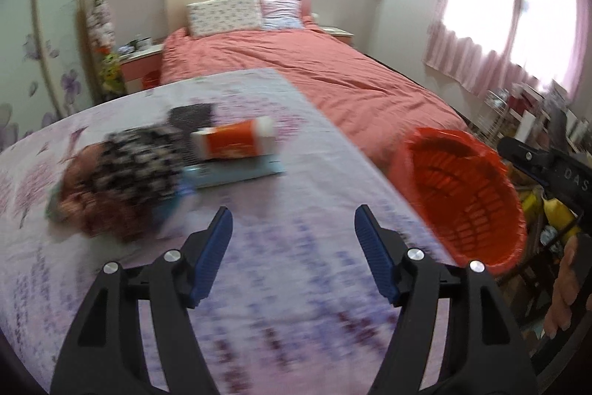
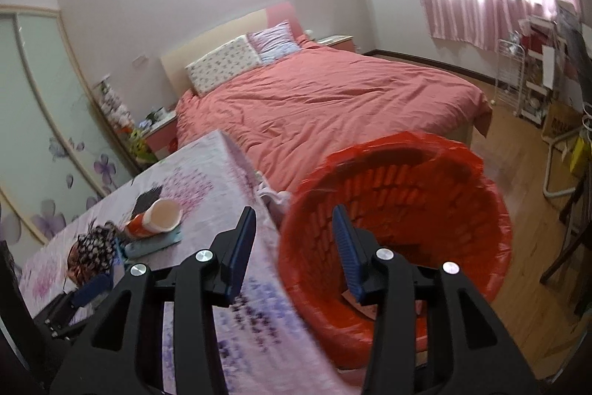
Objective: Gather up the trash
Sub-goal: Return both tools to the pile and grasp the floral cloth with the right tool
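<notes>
A red trash basket [image 1: 462,195] with a red liner stands tilted off the table's right edge, its mouth towards me. An orange-and-white cup [image 1: 236,139] lies on its side on a light blue flat item [image 1: 236,173]. Beside it is a black-and-white patterned bundle [image 1: 140,165]. My left gripper [image 1: 294,213] is open above the flowered tablecloth [image 1: 281,284], with nothing between its fingers. My right gripper [image 2: 294,211] is open at the table edge. The basket [image 2: 425,195] rim shows between its fingers, and the pads are not pressing on it. A pale scrap [image 2: 364,308] lies inside the basket.
A bed with a pink cover [image 2: 333,99] stretches behind the table. A glass wardrobe door [image 2: 44,121] stands at the left. Cluttered shelves [image 2: 536,73] and a chair frame [image 2: 562,173] stand on the wooden floor at the right. A hand [image 1: 566,284] holds the right gripper's handle.
</notes>
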Action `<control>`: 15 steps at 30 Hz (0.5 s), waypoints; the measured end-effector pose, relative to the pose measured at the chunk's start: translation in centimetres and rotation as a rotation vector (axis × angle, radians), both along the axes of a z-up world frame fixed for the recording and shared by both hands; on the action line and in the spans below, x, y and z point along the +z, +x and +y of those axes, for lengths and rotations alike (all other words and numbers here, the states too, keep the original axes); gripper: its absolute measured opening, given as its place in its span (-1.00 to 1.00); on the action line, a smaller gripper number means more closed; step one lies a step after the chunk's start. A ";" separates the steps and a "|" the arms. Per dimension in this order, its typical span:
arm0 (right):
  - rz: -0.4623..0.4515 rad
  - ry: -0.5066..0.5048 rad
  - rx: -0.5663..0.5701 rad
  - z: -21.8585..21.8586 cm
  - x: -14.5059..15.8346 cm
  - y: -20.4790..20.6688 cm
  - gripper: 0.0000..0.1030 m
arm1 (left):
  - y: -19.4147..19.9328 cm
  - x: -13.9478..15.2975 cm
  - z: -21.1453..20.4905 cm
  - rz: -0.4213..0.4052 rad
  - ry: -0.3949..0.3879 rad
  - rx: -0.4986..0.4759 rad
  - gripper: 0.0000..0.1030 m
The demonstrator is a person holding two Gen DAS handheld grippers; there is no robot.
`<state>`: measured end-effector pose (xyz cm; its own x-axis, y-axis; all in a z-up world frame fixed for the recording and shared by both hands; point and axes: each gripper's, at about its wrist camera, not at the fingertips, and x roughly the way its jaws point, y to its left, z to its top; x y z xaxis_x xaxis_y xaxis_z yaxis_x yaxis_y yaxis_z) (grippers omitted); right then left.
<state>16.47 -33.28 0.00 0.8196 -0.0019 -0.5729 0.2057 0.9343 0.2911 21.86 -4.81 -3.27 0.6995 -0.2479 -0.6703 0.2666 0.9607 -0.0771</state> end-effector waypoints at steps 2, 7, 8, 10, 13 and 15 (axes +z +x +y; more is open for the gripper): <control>0.001 -0.032 0.033 1.7 0.1 0.4 0.02 | -0.1 0.0 1.8 -0.004 0.003 0.037 0.37; 0.004 -0.096 0.152 7.1 0.0 1.7 0.03 | -0.3 0.1 8.1 -0.041 0.023 0.166 0.54; 0.005 -0.107 0.172 8.0 0.0 2.0 0.03 | -0.2 0.0 9.4 -0.040 0.025 0.192 0.54; 0.004 -0.125 0.224 10.3 -0.2 2.6 0.04 | 0.0 0.0 11.5 -0.036 0.029 0.236 0.54; -0.006 -0.127 0.293 13.5 -0.4 3.3 0.04 | 0.1 -0.4 15.0 -0.036 0.037 0.311 0.54; -0.007 -0.113 0.332 15.1 -0.5 3.9 0.04 | 0.1 -0.6 17.3 -0.041 0.027 0.355 0.54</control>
